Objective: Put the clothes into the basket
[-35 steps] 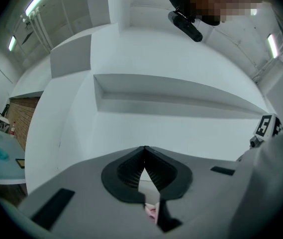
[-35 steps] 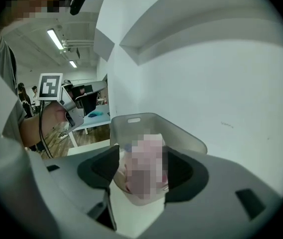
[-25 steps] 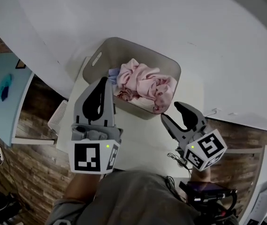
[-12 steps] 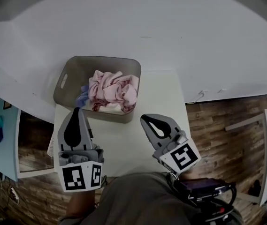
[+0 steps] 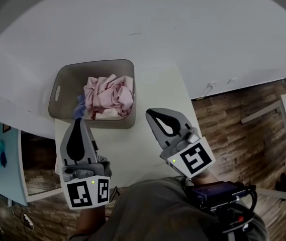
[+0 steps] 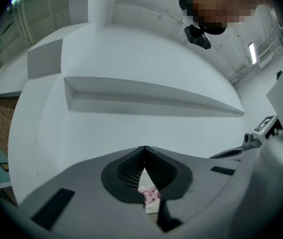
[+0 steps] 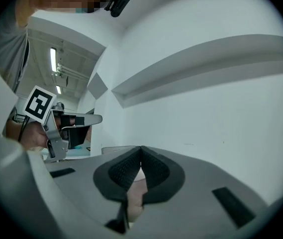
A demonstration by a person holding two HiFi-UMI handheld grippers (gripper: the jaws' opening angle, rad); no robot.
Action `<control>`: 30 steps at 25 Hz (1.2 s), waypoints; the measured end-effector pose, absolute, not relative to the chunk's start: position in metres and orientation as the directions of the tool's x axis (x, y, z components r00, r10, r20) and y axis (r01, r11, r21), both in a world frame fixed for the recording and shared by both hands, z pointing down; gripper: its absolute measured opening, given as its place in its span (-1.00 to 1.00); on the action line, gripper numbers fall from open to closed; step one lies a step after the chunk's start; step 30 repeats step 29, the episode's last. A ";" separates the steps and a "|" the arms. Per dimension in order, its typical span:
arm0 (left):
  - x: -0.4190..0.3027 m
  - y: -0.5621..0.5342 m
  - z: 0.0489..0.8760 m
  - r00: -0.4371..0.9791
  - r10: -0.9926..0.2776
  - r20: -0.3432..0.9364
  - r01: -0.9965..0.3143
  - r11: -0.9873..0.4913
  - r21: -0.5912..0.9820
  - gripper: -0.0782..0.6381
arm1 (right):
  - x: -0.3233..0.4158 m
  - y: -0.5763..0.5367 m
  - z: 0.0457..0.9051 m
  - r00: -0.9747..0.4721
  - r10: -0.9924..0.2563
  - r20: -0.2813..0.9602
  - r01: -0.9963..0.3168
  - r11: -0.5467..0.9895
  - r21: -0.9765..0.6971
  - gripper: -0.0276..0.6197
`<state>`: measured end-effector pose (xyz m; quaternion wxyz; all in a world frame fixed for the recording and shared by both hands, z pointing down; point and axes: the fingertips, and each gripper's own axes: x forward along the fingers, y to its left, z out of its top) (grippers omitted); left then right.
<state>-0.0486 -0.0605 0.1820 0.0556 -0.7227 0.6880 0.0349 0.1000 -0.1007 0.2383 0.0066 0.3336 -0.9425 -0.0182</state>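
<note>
A: What does the tabletop (image 5: 132,147) carry?

B: I see a small pale tabletop with one grey basket (image 5: 67,82) standing on it.

A: Whereabouts?

B: At the far left corner, with its long side along the far edge.

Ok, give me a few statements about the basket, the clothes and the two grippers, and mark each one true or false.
1. The pink clothes lie inside the grey basket. True.
2. The left gripper holds a garment. False: its jaws are together with nothing between them.
3. The right gripper is shut and empty. True.
4. The basket stands on the floor. False: it stands on the pale table.
</note>
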 end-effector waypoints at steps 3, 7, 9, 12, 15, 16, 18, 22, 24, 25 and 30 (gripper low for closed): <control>-0.047 -0.059 0.182 0.061 -0.990 -0.128 -0.998 -0.057 -0.030 -0.76 | 0.097 -0.101 0.232 -0.775 -0.632 -0.014 -0.631 0.773 0.059 -0.89; -0.043 -0.056 0.182 0.070 -0.989 -0.127 -0.997 -0.067 -0.027 -0.76 | 0.095 -0.101 0.224 -0.772 -0.634 -0.034 -0.635 0.770 0.062 -0.89; -0.042 -0.057 0.182 0.073 -0.989 -0.127 -0.997 -0.071 -0.025 -0.76 | 0.095 -0.101 0.220 -0.773 -0.633 -0.043 -0.634 0.771 0.060 -0.89; -0.042 -0.056 0.182 0.076 -0.989 -0.127 -0.997 -0.074 -0.023 -0.76 | 0.095 -0.101 0.216 -0.772 -0.633 -0.053 -0.636 0.770 0.062 -0.89; -0.041 -0.056 0.182 0.083 -0.989 -0.125 -0.996 -0.081 -0.021 -0.76 | 0.098 -0.101 0.212 -0.764 -0.641 -0.065 -0.645 0.763 0.056 -0.89; -0.040 -0.056 0.183 0.086 -0.989 -0.123 -0.996 -0.084 -0.020 -0.76 | 0.100 -0.101 0.211 -0.762 -0.644 -0.066 -0.647 0.760 0.055 -0.89; -0.039 -0.057 0.185 0.093 -0.989 -0.117 -0.996 -0.091 -0.018 -0.76 | 0.101 -0.102 0.210 -0.758 -0.649 -0.068 -0.652 0.756 0.056 -0.89; -0.039 -0.057 0.188 0.100 -0.989 -0.110 -0.995 -0.099 -0.014 -0.76 | 0.102 -0.101 0.211 -0.752 -0.655 -0.073 -0.659 0.750 0.052 -0.89; -0.040 -0.058 0.189 0.100 -0.989 -0.111 -0.995 -0.100 -0.013 -0.76 | 0.102 -0.102 0.212 -0.750 -0.658 -0.073 -0.662 0.748 0.052 -0.89; -0.040 -0.058 0.189 0.100 -0.989 -0.111 -0.995 -0.100 -0.011 -0.76 | 0.103 -0.102 0.212 -0.748 -0.659 -0.072 -0.663 0.747 0.051 -0.89; -0.041 -0.058 0.190 0.105 -0.989 -0.108 -0.994 -0.105 -0.007 -0.76 | 0.104 -0.102 0.211 -0.744 -0.664 -0.070 -0.668 0.743 0.047 -0.89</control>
